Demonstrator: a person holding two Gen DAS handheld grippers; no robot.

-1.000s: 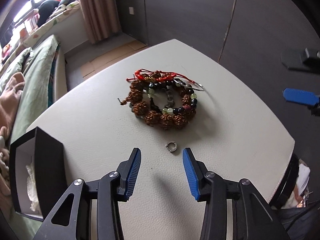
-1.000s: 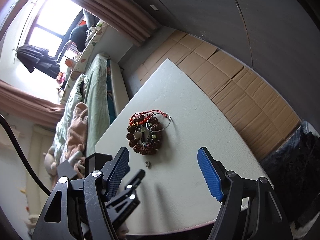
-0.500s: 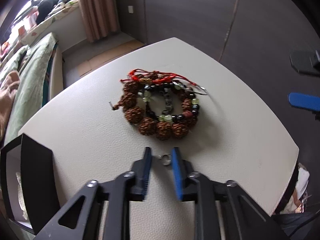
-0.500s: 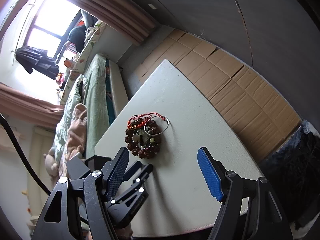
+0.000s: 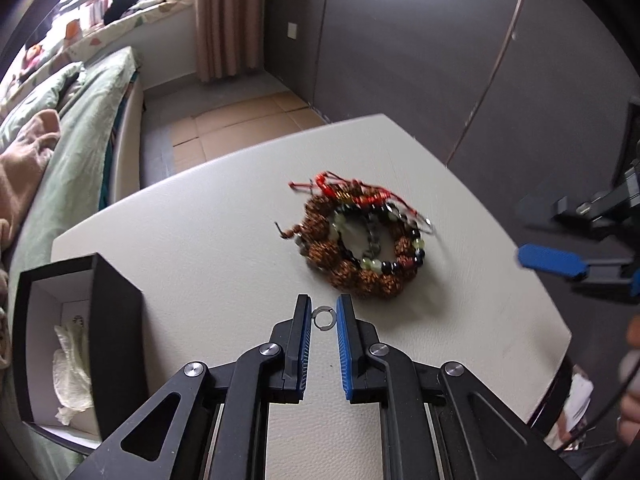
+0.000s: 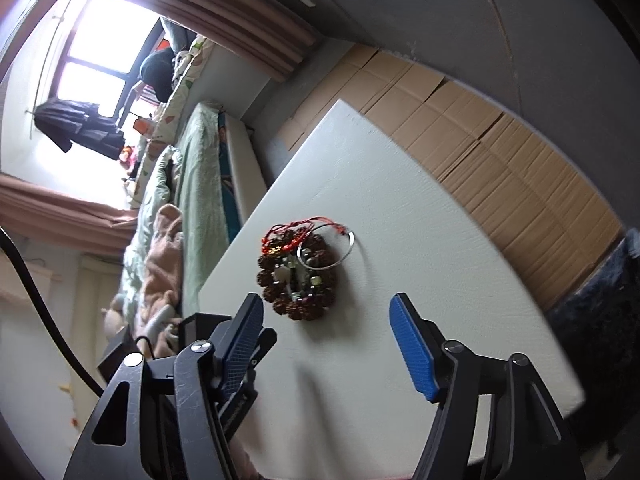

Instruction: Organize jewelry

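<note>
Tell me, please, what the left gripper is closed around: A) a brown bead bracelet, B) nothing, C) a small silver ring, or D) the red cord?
C: in the left wrist view the small silver ring sits pinched between the left gripper fingertips, apart from the bracelet pile.

A green-covered bed [image 5: 76,120], pinkish curtain [image 5: 218,20] and cardboard-covered floor [image 6: 500,160] surround the table [image 5: 208,248].

The left gripper [image 5: 324,317] pinches a small silver ring [image 5: 323,317] between its blue pads above the pale table [image 5: 208,248]. Just beyond lies a heap of beaded bracelets [image 5: 360,240] with red cord. At near left stands an open black box [image 5: 96,344].
</note>
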